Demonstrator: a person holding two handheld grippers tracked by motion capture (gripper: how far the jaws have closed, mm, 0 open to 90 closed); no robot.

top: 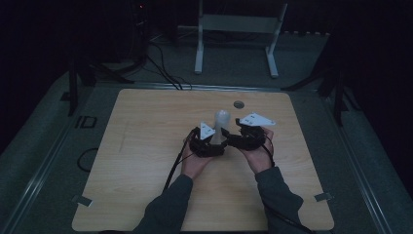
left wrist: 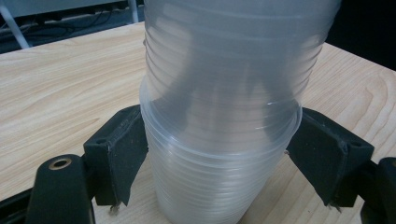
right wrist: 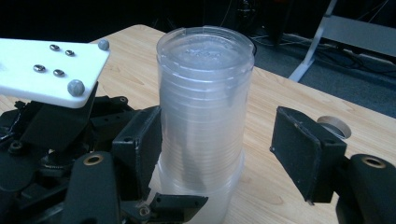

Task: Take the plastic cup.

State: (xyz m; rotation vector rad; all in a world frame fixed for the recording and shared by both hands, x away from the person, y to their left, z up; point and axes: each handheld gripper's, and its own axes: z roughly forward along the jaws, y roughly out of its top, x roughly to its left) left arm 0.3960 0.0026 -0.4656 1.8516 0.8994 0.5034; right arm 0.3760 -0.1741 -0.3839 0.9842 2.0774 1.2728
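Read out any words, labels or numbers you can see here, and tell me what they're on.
"ID": dark marking on the floor left of the wooden table, faint, so the reading is uncertain.
Stack of clear plastic cups: no print.
Gripper plates and jaws: no lettering to be read.

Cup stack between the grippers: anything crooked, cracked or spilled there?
Nothing stands out. The stack of clear plastic cups stands upside down and upright on the wooden table, nested evenly, with no crack or spill visible. The left gripper has its pads against the bottom cup; the right gripper is open around the stack.
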